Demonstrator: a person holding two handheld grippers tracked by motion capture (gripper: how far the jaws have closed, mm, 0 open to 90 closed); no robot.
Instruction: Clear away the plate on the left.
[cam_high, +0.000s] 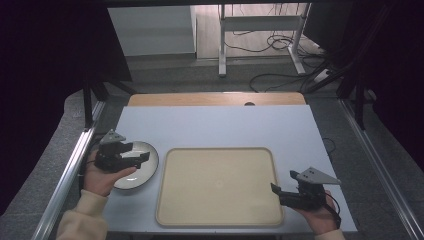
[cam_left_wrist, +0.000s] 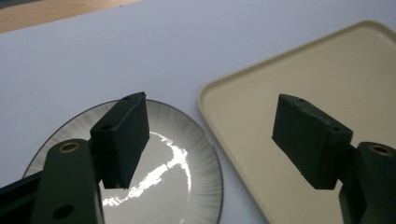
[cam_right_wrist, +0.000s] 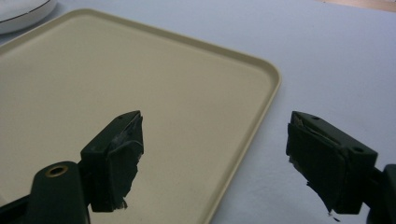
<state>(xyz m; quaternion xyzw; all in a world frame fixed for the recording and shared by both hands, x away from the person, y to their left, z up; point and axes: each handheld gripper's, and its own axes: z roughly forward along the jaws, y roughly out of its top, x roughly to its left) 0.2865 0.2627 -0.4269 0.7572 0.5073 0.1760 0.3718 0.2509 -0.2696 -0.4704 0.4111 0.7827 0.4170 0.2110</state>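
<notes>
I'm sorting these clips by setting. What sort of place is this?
Probably a lab or workshop set up for recording: a plain table with only a plate and a tray, metal frame rails alongside, and loose cables on the floor.

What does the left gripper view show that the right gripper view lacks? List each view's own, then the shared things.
Left gripper view alone: the plate's shiny centre and ribbed rim, lying on the table just beside the tray's rounded corner, with the left gripper open above it and nothing between its jaws.

Right gripper view alone: the right gripper, open over the tray's near right edge, its pads worn and frayed.

Shared: the beige tray, bare; the pale table; a strip of wood at the far edge.
</notes>
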